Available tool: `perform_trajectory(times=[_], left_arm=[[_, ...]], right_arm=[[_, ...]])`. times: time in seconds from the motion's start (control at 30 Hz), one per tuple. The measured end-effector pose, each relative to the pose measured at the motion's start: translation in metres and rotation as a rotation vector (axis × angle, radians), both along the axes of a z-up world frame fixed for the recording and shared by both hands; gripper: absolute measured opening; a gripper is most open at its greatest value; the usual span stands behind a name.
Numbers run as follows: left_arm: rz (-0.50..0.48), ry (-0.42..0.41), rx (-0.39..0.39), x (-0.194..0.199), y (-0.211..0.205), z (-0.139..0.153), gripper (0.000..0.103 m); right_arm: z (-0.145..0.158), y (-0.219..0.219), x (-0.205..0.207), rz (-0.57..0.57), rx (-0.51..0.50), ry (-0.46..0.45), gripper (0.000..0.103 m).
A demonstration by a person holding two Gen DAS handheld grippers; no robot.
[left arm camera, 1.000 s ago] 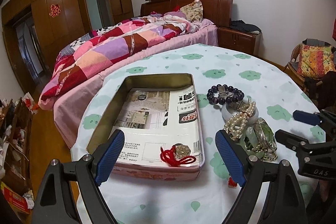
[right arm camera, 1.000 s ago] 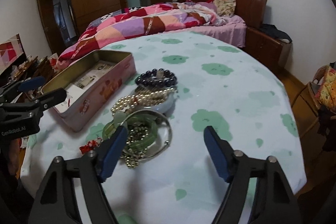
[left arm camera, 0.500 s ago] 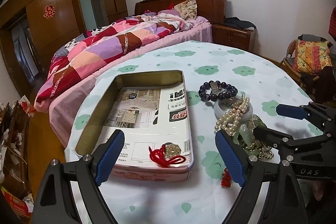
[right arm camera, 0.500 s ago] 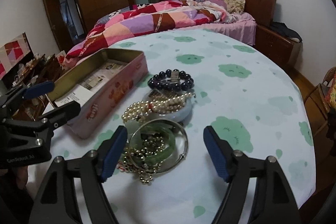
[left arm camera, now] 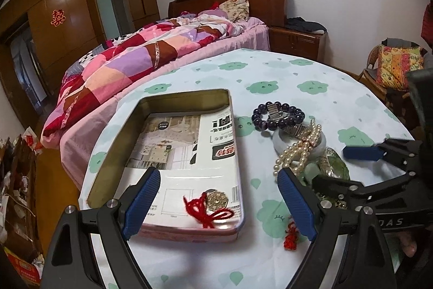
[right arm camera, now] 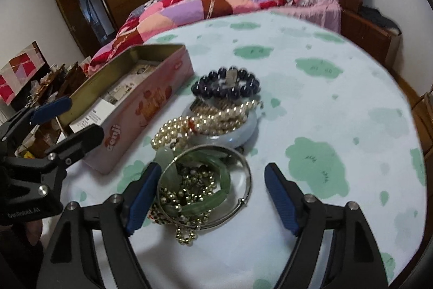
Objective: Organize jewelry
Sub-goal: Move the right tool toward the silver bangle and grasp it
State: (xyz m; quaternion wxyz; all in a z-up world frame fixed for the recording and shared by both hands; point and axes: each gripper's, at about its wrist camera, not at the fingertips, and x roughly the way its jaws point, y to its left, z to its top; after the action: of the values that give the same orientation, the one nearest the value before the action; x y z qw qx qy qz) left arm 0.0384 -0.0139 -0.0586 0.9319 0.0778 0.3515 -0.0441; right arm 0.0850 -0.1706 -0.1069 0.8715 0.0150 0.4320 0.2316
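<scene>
While the heap of jewelry (right arm camera: 205, 153) lies on the round table covered with a white cloth printed with green clouds (right arm camera: 324, 110), we hold our right gripper (right arm camera: 212, 197) low over its near end. Its blue-padded jaws have just been closing a little, yet they stand apart, pressing on nothing: the thin silver metal bangle (right arm camera: 245, 175) and the translucent green jade bangle (right arm camera: 213, 201) lie between them, with a tangle of small gold beads (right arm camera: 186, 233) inside and below the rings. Just beyond sits a pale grey-white jade bangle (right arm camera: 243, 133) draped with a strand of cream pearls (right arm camera: 189, 126), and past that a bracelet of dark purple round beads (right arm camera: 224, 88).

Beside the heap stands an open rectangular pink tin box (left arm camera: 167, 153), lined with a printed paper sheet (left arm camera: 189, 142). At its near end rests a gold octagonal charm on a red knotted cord (left arm camera: 213, 205). A second small red knot (left arm camera: 291, 237) lies on the cloth just outside the tin.

Our left gripper (left arm camera: 219, 203) hovers over the tin's near end, jaws wide and empty. Behind the table we see a bed with a patchwork quilt (left arm camera: 130, 64).
</scene>
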Motion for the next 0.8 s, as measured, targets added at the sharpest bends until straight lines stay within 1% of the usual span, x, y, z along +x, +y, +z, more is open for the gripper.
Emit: perform_trajectory(times=[0.03, 0.13, 0.23, 0.33, 0.43, 0.5, 0.6, 0.73, 0.8], left_arm=[[-0.003, 0.000, 0.002, 0.001, -0.001, 0.000, 0.088], [-0.012, 0.002, 0.010, 0.003, -0.005, 0.001, 0.088], [-0.030, 0.004, 0.008, 0.006, -0.010, 0.004, 0.088], [-0.050, -0.004, 0.025, 0.012, -0.020, 0.009, 0.088], [-0.074, -0.004, 0.038, 0.019, -0.030, 0.009, 0.088], [-0.096, 0.006, 0.043, 0.026, -0.040, 0.007, 0.088], [-0.118, 0.034, 0.030, 0.036, -0.049, 0.001, 0.088], [-0.134, 0.060, 0.042, 0.045, -0.060, -0.007, 0.088], [-0.150, 0.074, 0.042, 0.047, -0.065, -0.012, 0.085]], right_arm=[[-0.001, 0.000, 0.000, 0.012, 0.007, 0.011, 0.071], [0.001, -0.001, -0.004, 0.021, 0.007, -0.005, 0.070], [0.006, -0.005, -0.010, 0.008, 0.009, -0.047, 0.070], [0.014, -0.014, -0.012, -0.025, -0.001, -0.088, 0.070], [0.021, -0.023, -0.011, -0.057, -0.027, -0.123, 0.070], [0.022, -0.031, -0.009, -0.087, -0.045, -0.135, 0.070], [0.022, -0.039, -0.005, -0.125, -0.078, -0.144, 0.070], [0.021, -0.052, -0.002, -0.145, -0.059, -0.132, 0.071], [0.023, -0.054, -0.002, -0.149, -0.056, -0.143, 0.070]])
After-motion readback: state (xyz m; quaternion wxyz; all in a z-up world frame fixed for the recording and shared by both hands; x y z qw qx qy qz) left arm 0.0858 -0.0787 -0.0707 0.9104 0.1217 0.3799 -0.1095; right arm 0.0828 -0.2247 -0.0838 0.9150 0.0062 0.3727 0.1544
